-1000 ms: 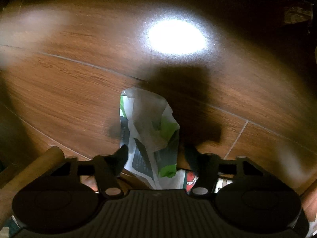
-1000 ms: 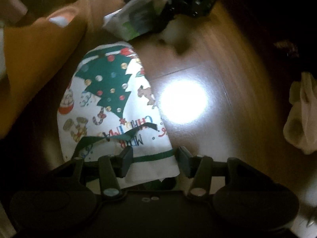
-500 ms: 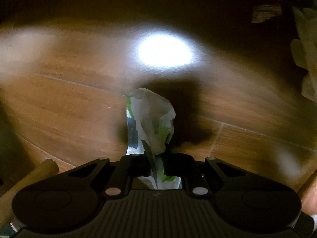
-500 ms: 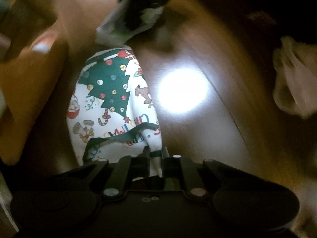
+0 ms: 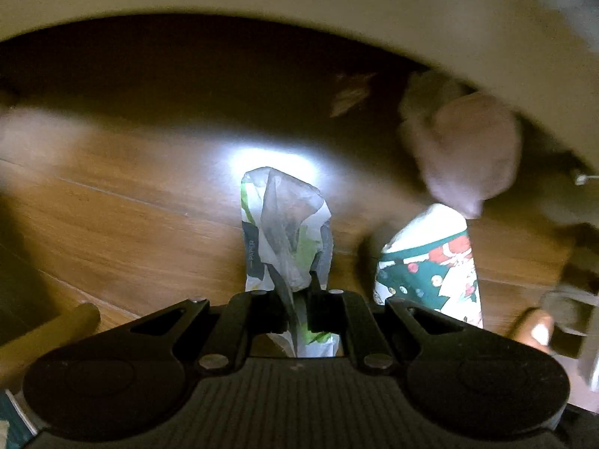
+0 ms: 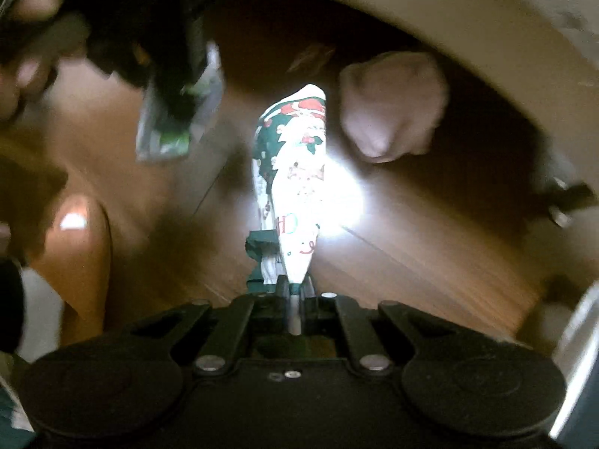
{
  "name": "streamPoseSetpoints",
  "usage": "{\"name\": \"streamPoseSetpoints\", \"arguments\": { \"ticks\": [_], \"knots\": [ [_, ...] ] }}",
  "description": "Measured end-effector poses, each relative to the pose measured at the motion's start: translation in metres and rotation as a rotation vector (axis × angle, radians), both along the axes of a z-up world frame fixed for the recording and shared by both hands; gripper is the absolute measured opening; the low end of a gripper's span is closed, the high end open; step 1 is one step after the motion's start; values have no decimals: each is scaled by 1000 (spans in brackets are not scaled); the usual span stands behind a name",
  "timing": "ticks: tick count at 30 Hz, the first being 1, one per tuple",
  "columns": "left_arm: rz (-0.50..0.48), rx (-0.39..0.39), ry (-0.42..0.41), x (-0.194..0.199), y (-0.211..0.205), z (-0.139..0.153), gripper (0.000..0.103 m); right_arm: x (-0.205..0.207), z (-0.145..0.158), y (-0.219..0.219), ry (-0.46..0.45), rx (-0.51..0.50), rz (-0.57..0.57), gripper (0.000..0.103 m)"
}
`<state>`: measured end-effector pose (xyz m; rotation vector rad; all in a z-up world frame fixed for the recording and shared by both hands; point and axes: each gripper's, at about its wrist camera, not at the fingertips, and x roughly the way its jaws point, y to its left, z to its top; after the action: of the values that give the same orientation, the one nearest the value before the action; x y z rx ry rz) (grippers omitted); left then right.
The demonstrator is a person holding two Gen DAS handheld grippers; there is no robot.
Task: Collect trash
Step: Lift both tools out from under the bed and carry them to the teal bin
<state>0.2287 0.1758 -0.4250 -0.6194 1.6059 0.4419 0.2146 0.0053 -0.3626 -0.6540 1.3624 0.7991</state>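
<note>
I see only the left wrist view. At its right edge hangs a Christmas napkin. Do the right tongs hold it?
Observer: Yes. In the right wrist view the right tongs are closing on the Christmas napkin, and its end is pinched between the pads.
Operator: What is printed on the side that I cannot see?
Observer: A Santa figure, with some letters below it.
Operator: Is my wrapper visible from there?
Observer: Yes, it shows blurred at the upper left, apart from the napkin.
</note>
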Motion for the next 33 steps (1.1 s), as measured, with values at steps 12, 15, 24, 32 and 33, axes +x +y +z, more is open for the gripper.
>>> {"name": "streamPoseSetpoints", "arguments": {
  "ticks": [12, 15, 24, 32, 33],
  "knots": [
    [-52, -7, -237, -35, -46, 137, 8, -6, 143, -71, -130, 182, -236, 5],
    [-67, -4, -294, -45, -56, 174, 8, -10, 181, -94, -166, 241, -293, 5],
    [-163, 11, -527, -45, -98, 290, 8, -18, 271, -156, -302, 412, -407, 5],
    [-313, 11, -710, -23, -162, 382, 8, -10, 347, -216, -438, 511, -473, 5],
    [-334, 13, -725, -18, -172, 389, 8, -7, 353, -223, -456, 514, -479, 5]
  ]
}}
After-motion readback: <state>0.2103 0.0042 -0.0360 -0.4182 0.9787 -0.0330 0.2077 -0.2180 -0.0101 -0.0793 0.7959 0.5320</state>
